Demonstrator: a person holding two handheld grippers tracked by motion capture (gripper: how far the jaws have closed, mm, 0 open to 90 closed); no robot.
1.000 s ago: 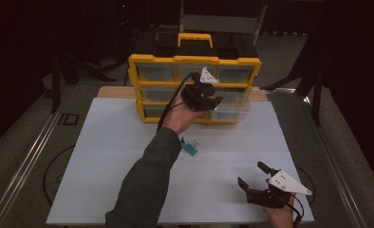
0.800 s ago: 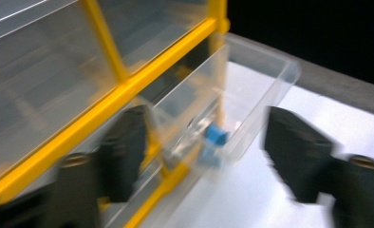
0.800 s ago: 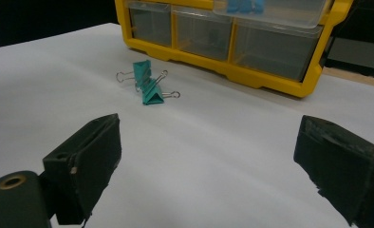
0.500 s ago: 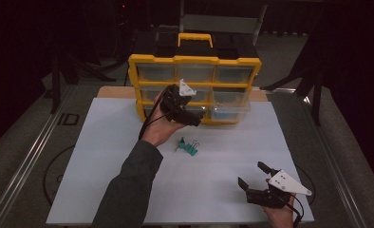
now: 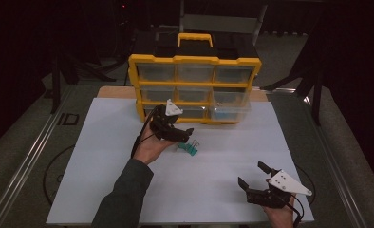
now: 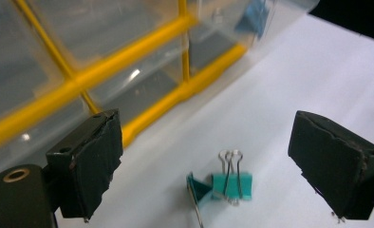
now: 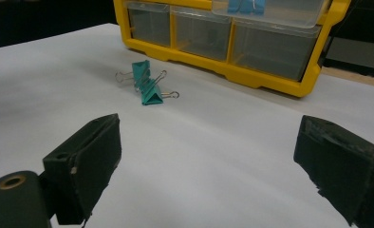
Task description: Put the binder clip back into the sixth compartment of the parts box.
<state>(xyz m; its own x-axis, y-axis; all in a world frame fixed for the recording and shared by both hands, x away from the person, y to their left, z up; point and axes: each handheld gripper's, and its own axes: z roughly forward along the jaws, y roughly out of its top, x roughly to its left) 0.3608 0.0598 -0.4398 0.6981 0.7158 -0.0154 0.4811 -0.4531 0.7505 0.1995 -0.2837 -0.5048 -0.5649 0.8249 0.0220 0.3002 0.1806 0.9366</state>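
Hovering just left of the teal binder clip [image 5: 191, 148], the left tool [image 5: 182, 135] has its jaws spread wide, having just been opening, with nothing pinched between them. Its own view shows the clip [image 6: 223, 184] lying on the white surface [image 5: 104, 156] between the jaws, untouched; it may be two clips together, the blur hides that. Behind, at the far edge, stands the yellow drawer cabinet [image 5: 194, 59]. Near the right front corner, the right tool [image 5: 254, 175] rests wide and empty; its view shows a blue clip [image 7: 244, 5] in a pulled-out drawer.
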